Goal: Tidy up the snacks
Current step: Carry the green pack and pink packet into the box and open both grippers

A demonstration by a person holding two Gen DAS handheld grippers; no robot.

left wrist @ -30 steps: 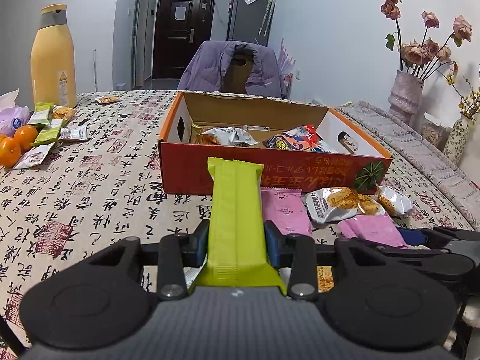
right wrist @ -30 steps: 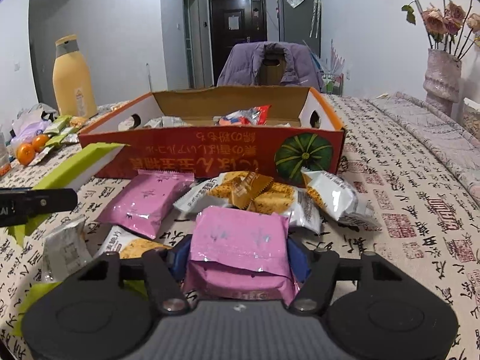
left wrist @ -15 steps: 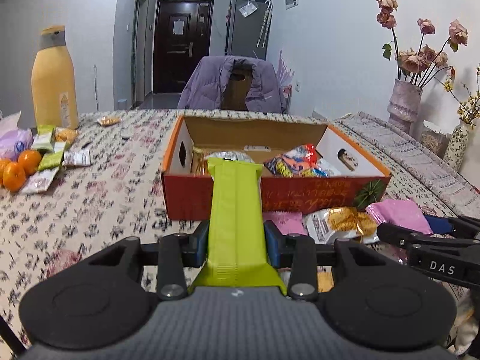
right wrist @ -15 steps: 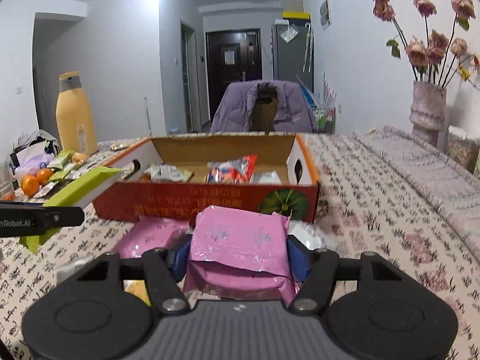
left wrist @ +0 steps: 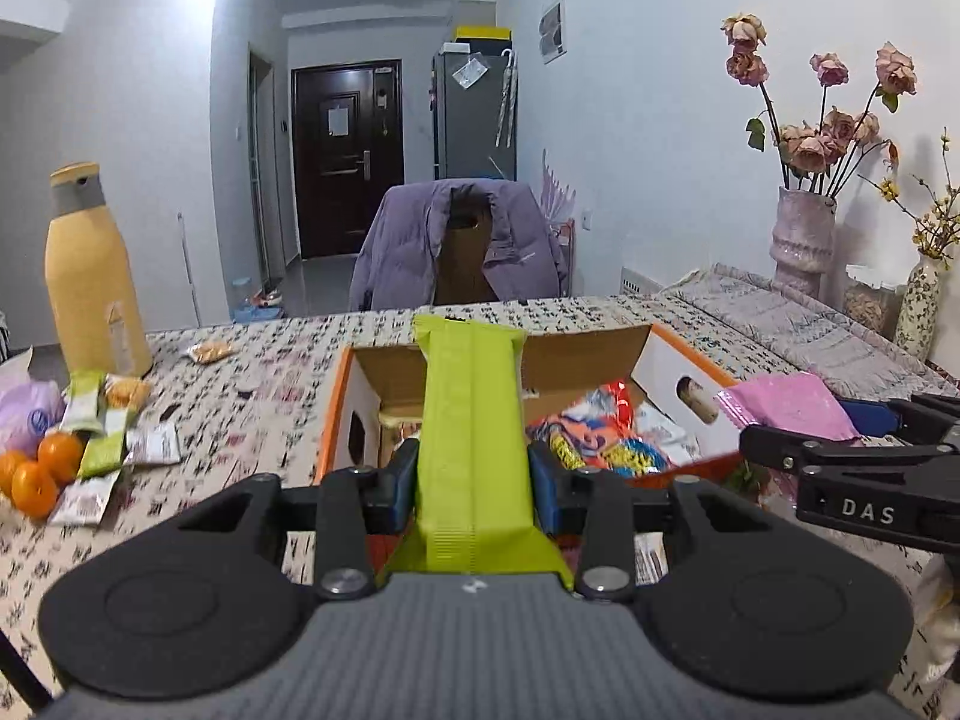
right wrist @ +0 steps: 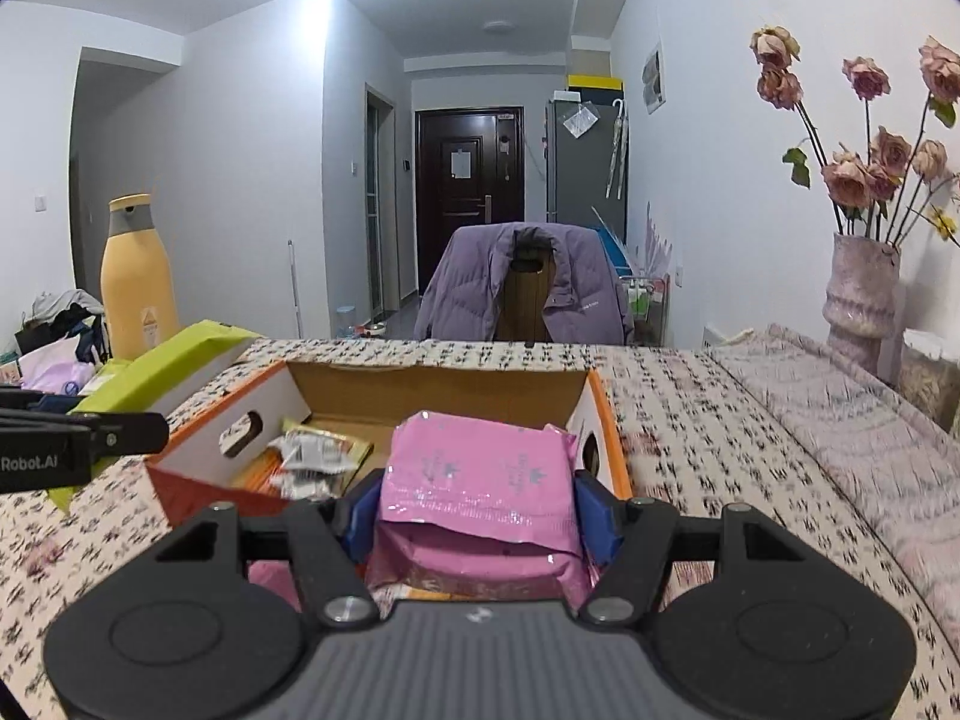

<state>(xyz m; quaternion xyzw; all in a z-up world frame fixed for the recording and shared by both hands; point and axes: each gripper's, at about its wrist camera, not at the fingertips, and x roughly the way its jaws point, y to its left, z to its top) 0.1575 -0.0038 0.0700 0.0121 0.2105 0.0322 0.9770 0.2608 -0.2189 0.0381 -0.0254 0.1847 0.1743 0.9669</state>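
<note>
The table (left wrist: pixel 252 360), covered in a patterned cloth, carries everything, and the open cardboard box (right wrist: pixel 432 390) sits near its middle, its near wall facing both cameras. It reads as the collecting point for the snacks: several wrapped packets (left wrist: pixel 606 438) already lie inside it, so each gripper carries its load toward that opening rather than along the table.

A tall yellow bottle (left wrist: pixel 90 276) stands toward the table's far left edge, with oranges (left wrist: pixel 42 468) and a few small sachets (left wrist: pixel 102 438) scattered close by, apparently snacks not yet gathered.

The right gripper (right wrist: pixel 480 510) has its fingers closed fairly wide on a plump pink packet (right wrist: pixel 480 474), pinched across its width so that it sits flat. It hangs above the box's near wall, towards the right corner, probably so it can drop straight in.

The left gripper (left wrist: pixel 474 480) has its fingers drawn narrow on a long lime-green packet (left wrist: pixel 471 420), gripped near one end so most of its length sticks forward over the box's left half. That grip looks suited to sliding the bar in lengthwise.
</note>
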